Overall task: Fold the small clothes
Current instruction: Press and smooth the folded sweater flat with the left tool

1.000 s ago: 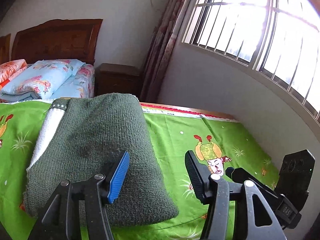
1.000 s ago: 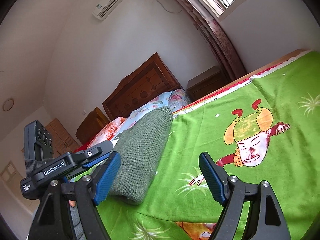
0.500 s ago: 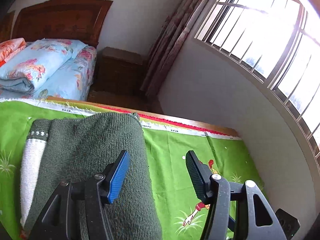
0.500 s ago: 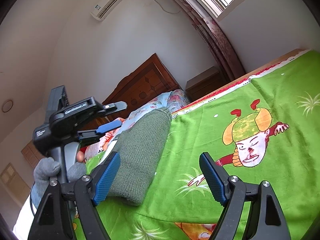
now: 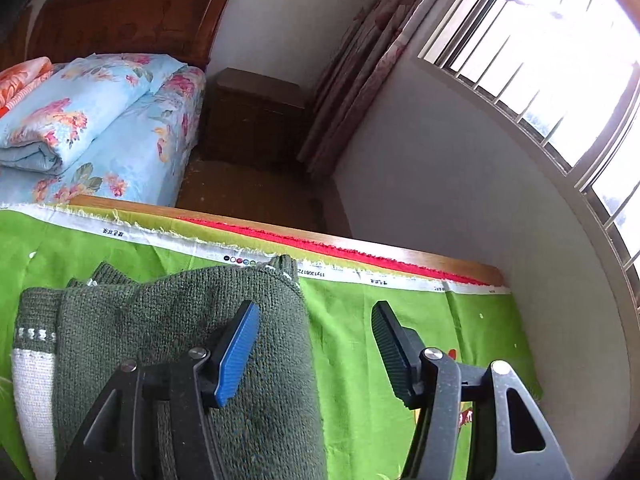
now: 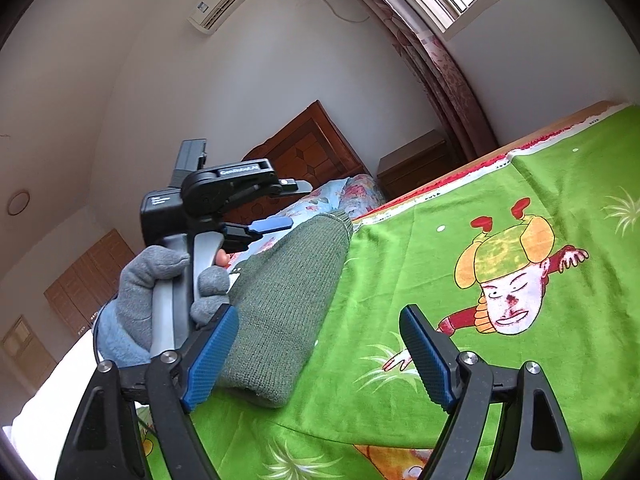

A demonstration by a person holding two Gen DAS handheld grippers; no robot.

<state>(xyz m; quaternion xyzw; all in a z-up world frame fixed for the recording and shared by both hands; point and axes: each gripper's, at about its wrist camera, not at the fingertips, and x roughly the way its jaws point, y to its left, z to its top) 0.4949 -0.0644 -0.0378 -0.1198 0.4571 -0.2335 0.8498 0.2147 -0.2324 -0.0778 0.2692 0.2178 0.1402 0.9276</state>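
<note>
A folded dark green knit sweater with a white band at its left edge lies on the green cartoon-print cloth. It also shows in the right wrist view. My left gripper is open and empty, raised above the sweater's right part. It shows in the right wrist view, held in a grey-gloved hand above the sweater's far end. My right gripper is open and empty, low over the cloth just right of the sweater's near end.
The cloth covers a table with a wooden far edge. Beyond it stand a bed with floral bedding, a wooden nightstand, curtains and a barred window. A wall runs along the table's right side.
My left gripper has lifted up and tilted, moving away from the sweater toward its far end. My right gripper has stayed nearly still. The sweater has not moved.
</note>
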